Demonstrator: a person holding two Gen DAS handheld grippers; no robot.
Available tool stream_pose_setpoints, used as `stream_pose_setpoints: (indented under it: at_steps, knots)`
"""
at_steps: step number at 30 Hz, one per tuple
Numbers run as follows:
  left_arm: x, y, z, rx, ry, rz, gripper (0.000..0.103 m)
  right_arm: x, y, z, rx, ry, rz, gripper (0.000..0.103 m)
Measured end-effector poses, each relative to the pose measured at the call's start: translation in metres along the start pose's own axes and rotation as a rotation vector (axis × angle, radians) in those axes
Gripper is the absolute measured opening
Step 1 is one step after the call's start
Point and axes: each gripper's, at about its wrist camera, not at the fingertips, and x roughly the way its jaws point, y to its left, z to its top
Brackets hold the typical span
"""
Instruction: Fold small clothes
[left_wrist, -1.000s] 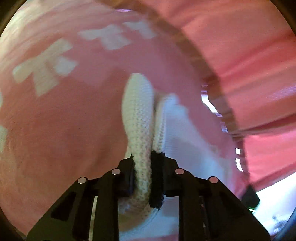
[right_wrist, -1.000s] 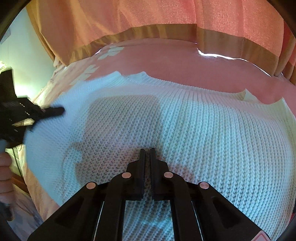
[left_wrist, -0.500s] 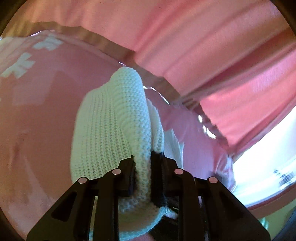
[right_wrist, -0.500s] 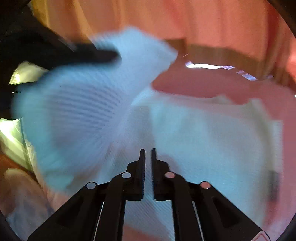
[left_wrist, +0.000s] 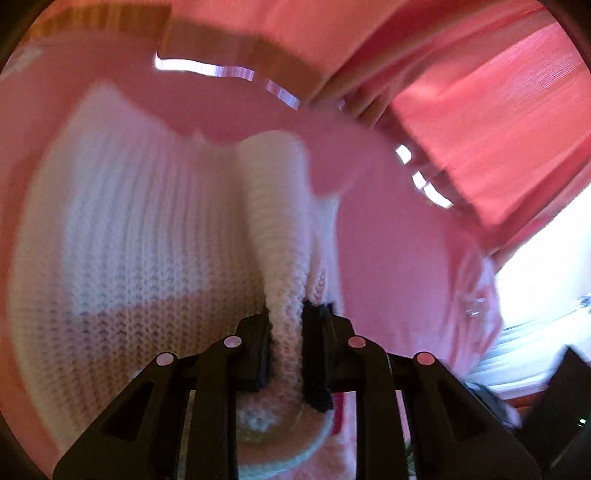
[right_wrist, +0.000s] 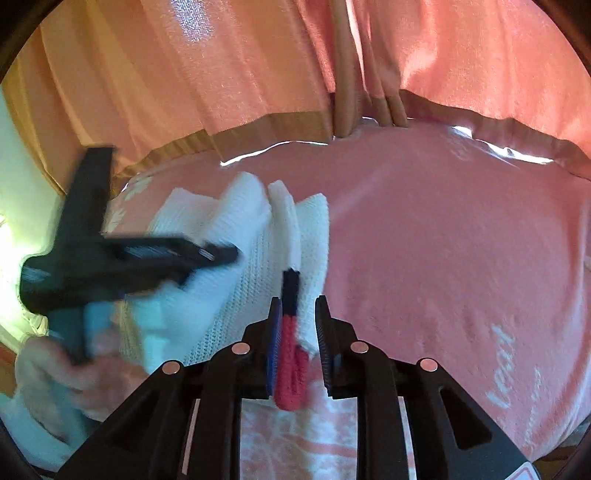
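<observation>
Left tool (left_wrist: 286, 343) still clamped on white knit sweater (left_wrist: 147, 240) fold, now carried over the garment's body on pink bedspread (right_wrist: 443, 240). Right tool (right_wrist: 298, 325) has opened partway since earlier, straddling the red-navy trim (right_wrist: 291, 354) at 6 o'clock, not gripping.

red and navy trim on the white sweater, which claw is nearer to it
Right. The right claw stands open around the red and navy trim; the left claw grips the white sweater further left.

Pink bedspread (right_wrist: 443, 240) lies bare right of sweater (right_wrist: 236, 258)
</observation>
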Motion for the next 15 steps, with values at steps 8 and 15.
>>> stream_pose_setpoints:
  at_steps: [8, 15]
  knots:
    - [-0.064, -0.013, -0.034, 0.220, -0.158, 0.047, 0.080, 0.000, 0.006, -0.008, 0.018, -0.017, 0.088, 0.059]
    - [-0.107, 0.029, -0.071, 0.366, -0.264, 0.277, 0.088, 0.024, 0.021, 0.001, 0.093, 0.027, 0.207, 0.072]
